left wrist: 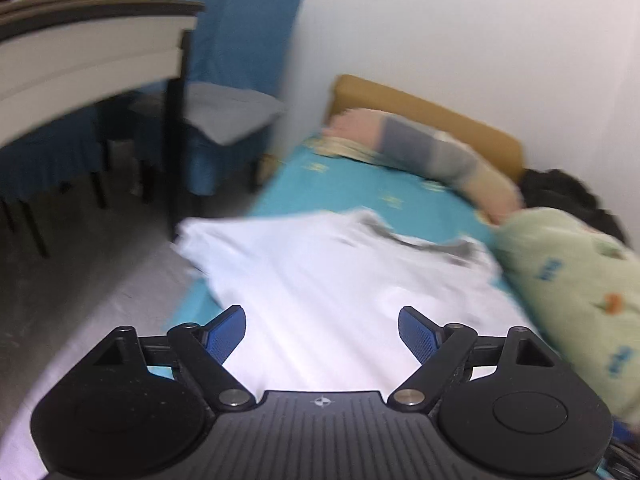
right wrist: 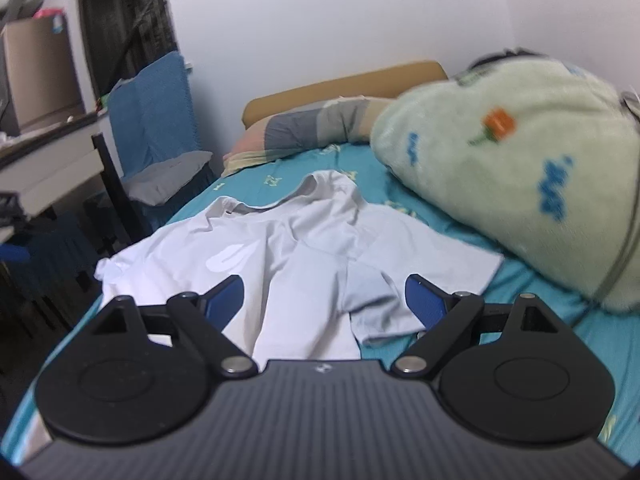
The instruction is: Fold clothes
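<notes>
White walls (right wrist: 320,12), bed (right wrist: 540,344), blue-covered chair (right wrist: 156,112), desk (left wrist: 92,52).

I see a teal bed sheet (right wrist: 532,344), a green blanket (right wrist: 520,168), a striped pillow (right wrist: 296,128) and a blue-covered chair (right wrist: 156,112).

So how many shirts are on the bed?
1. A white shirt lies spread on the teal bed sheet, just ahead of both open grippers, left and right. More clothes could be out of view.
</notes>
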Demonstrator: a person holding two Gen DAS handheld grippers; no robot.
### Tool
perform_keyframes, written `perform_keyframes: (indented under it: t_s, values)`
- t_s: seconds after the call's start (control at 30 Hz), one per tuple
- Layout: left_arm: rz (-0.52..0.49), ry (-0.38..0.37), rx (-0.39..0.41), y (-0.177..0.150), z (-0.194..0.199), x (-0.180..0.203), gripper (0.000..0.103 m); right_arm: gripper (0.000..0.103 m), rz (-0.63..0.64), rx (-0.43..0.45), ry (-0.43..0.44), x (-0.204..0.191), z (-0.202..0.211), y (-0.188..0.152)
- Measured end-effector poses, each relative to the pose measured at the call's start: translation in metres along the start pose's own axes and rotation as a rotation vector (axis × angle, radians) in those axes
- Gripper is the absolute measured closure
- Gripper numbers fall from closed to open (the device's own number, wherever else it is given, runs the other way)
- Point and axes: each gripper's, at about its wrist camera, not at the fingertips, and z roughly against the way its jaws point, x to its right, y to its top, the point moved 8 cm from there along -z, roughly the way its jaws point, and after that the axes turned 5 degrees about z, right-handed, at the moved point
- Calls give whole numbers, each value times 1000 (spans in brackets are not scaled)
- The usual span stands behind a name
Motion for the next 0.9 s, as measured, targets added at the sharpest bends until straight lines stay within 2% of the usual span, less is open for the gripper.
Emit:
perform_keyframes:
  t_s: [0.13, 0.23, 0.33, 0.37, 0.5, 0.6, 0.67, 0.7, 0.77, 0.8, 0.83, 0.9]
  values:
    - [-20, -74, -43, -40, 11, 48, 16, 22, -124, -42, -8, 24, 0, -10]
    - [-39, -112, -67, -66, 4, 66, 16, 23, -195, -65, -33, 48, -17, -17]
    - [-51, -142, -68, -82, -10, 68, 16, 24, -232, -75, -65, 71, -44, -20]
    - [-55, -143, -59, -85, -15, 65, 16, 27, -244, -79, -76, 79, -54, -21]
    - [-79, -95, -17, -84, -30, 46, 16, 31, -292, -92, -120, 111, -90, -26]
    - [-49, -120, -22, -80, -45, 43, 16, 32, -328, -101, -152, 134, -117, -29]
    - [-33, -136, -21, -78, -54, 42, 16, 46, -352, -108, -174, 150, -135, -31]
    - [-26, -143, -20, -77, -58, 42, 16, 50, -335, -104, -181, 152, -142, -29]
    - [-12, -155, -32, -78, -68, 41, 16, 68, -252, -82, -189, 147, -148, -18]
    - [-6, -162, -41, -78, -72, 41, 16, 73, -211, -72, -193, 145, -152, -13]
    - [2, -165, -48, -79, -77, 40, 16, 89, -170, -61, -197, 142, -155, -8]
    - [22, -169, -62, -80, -85, 39, 16, 92, -87, -40, -204, 137, -162, 3]
